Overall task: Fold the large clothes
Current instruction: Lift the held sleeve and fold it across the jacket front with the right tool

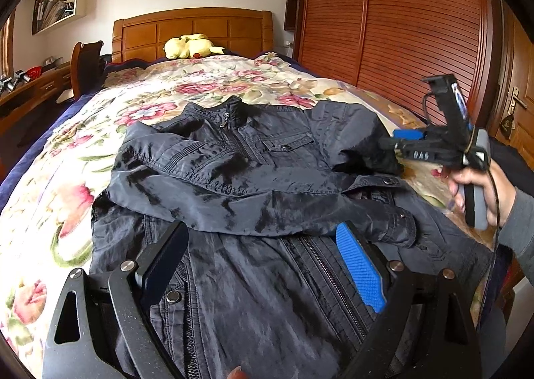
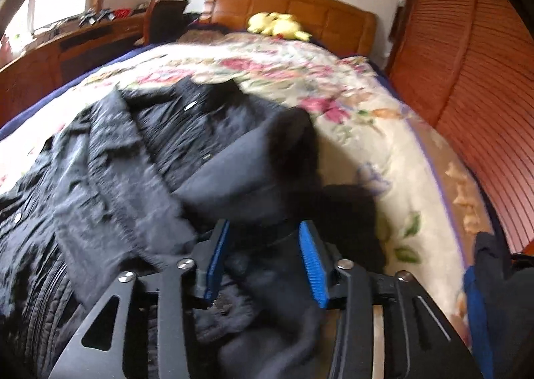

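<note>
A dark navy jacket [image 1: 253,178] lies front up on the floral bedspread [image 1: 66,199], with one sleeve folded across its chest. My left gripper [image 1: 263,235] is open and hovers just above the jacket's lower front near the zipper. My right gripper [image 1: 388,143] comes in from the right, and its fingers hold the jacket's dark right sleeve fabric. In the blurred right wrist view the jacket [image 2: 133,152] fills the left, and my right gripper [image 2: 263,232] has sleeve fabric [image 2: 267,178] bunched between its blue pads [image 2: 308,245], with a gap still showing.
A yellow plush toy [image 1: 190,45] lies by the wooden headboard [image 1: 193,28]. A slatted wooden wardrobe [image 1: 400,18] runs along the right of the bed. A desk [image 1: 30,88] and chair stand at the left. A hand [image 1: 474,192] holds the right gripper's handle.
</note>
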Tool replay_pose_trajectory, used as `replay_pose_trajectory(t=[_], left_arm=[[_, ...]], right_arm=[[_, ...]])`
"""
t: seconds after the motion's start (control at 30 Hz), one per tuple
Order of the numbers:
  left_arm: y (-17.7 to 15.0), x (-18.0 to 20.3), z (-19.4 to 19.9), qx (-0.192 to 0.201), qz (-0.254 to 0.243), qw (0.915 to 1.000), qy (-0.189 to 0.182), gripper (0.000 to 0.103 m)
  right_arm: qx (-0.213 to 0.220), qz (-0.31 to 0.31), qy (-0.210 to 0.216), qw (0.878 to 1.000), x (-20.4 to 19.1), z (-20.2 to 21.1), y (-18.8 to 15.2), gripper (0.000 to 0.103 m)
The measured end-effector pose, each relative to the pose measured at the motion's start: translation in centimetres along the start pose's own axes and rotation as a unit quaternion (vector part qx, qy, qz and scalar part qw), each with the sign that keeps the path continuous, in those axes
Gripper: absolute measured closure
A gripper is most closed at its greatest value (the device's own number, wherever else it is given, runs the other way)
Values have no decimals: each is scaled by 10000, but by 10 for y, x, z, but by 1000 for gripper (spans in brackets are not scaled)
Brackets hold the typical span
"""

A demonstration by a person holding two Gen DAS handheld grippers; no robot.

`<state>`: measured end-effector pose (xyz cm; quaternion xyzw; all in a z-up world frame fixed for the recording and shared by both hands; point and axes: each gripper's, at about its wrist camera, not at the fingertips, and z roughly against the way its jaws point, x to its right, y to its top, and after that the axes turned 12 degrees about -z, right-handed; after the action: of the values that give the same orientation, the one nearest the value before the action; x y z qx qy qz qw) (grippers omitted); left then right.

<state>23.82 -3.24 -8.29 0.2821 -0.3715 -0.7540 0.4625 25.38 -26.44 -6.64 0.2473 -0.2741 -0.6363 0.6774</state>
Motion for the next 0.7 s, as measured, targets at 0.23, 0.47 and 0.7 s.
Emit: replay_pose_trajectory(t=[0.23,0.47,0.7], left_arm=[[0,2,-1,-24,-15,10000,-7,12],[0,5,-3,-56,-34,10000,-8,12],[1,5,-6,-95,-47,9999,-2,12]], right_arm=[[59,-403,-471,9981,44,-5,8,46],[-512,-848,-682,9927,70,-43,-2,44],[-1025,-1243,-659,9847,81,-81,-9,44]])
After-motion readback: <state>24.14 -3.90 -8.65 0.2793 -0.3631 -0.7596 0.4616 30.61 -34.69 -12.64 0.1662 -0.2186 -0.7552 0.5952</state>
